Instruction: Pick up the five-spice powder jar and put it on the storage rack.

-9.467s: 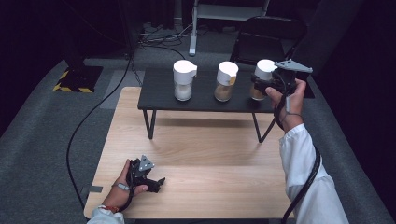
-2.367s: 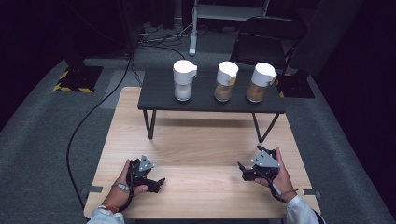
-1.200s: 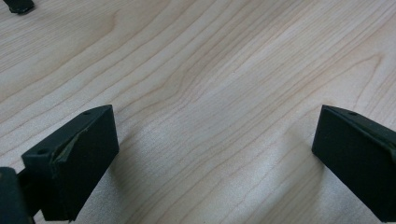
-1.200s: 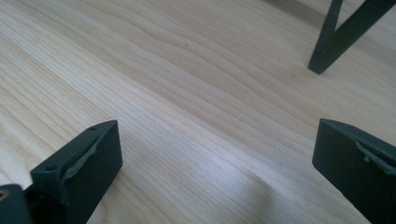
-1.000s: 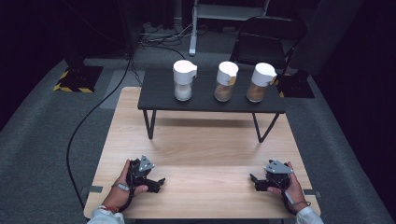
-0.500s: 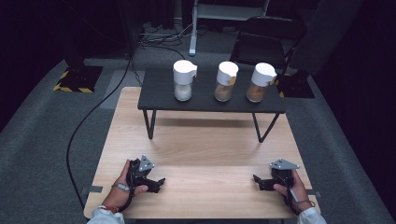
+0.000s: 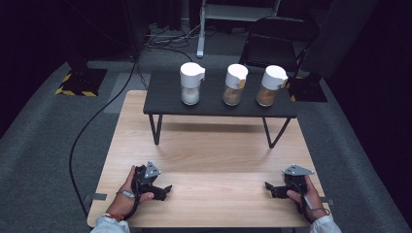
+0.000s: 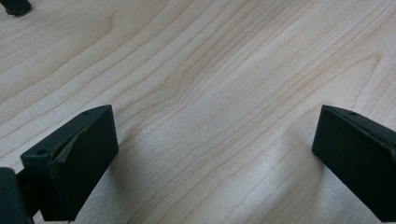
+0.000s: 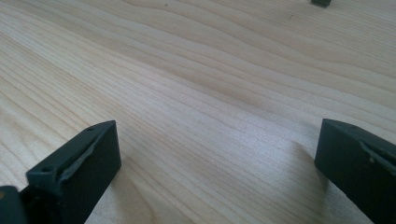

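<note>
I am working in what looks like a recording studio or lab set. Black drapes close off the far side, and grey carpet (image 7: 43, 145) covers the floor. Cables (image 7: 165, 41) trail across it at the far end, beside a black folding chair (image 7: 277, 41) and a hazard-striped base (image 7: 80, 81) at far left. My wooden table (image 7: 214, 160) stands alone in the middle.

Pale striped-grain wooden tabletop (image 7: 214, 160), black hand-held grippers (image 7: 167, 190) (image 7: 268, 186), white-lidded jars (image 7: 235, 85) on black shelf (image 7: 165, 99).
</note>
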